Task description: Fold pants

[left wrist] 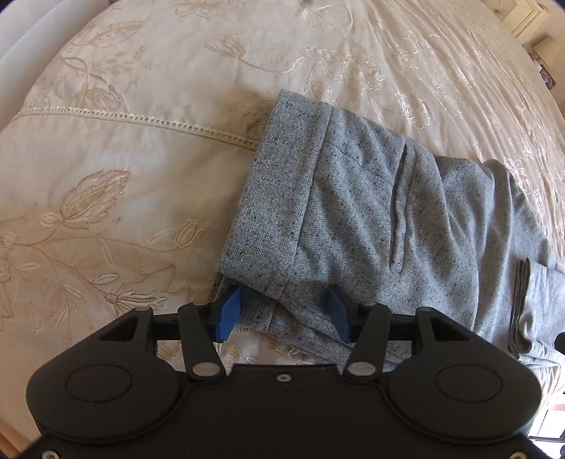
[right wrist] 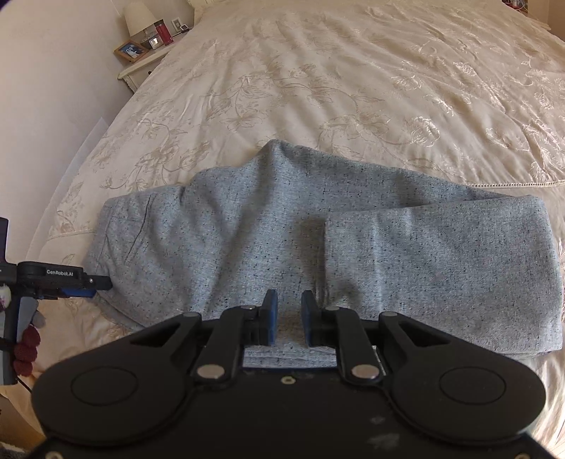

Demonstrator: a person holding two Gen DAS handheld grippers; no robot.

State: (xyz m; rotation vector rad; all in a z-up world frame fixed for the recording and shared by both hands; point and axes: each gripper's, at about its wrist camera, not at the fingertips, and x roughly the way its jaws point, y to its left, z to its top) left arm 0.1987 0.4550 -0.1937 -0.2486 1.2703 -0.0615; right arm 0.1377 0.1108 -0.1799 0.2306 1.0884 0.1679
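Note:
Grey speckled pants point(left wrist: 353, 212) lie folded on a cream embroidered bedspread point(left wrist: 123, 169). My left gripper point(left wrist: 284, 310) stands open, its blue pads wide apart on either side of the near waistband corner; the cloth lies between them without being pressed. In the right wrist view the pants point(right wrist: 247, 229) stretch across, with a leg end point(right wrist: 423, 254) folded over on the right. My right gripper point(right wrist: 289, 317) has its blue pads close together with grey cloth filling the gap at the near edge. The left gripper point(right wrist: 95, 286) shows at the pants' left corner.
The bedspread point(right wrist: 353, 88) spreads wide beyond the pants. A nightstand point(right wrist: 141, 67) with a lamp point(right wrist: 139, 16) and a photo frame point(right wrist: 131, 50) stands at the bed's far left corner. A lace seam point(left wrist: 141, 118) crosses the cover left of the pants.

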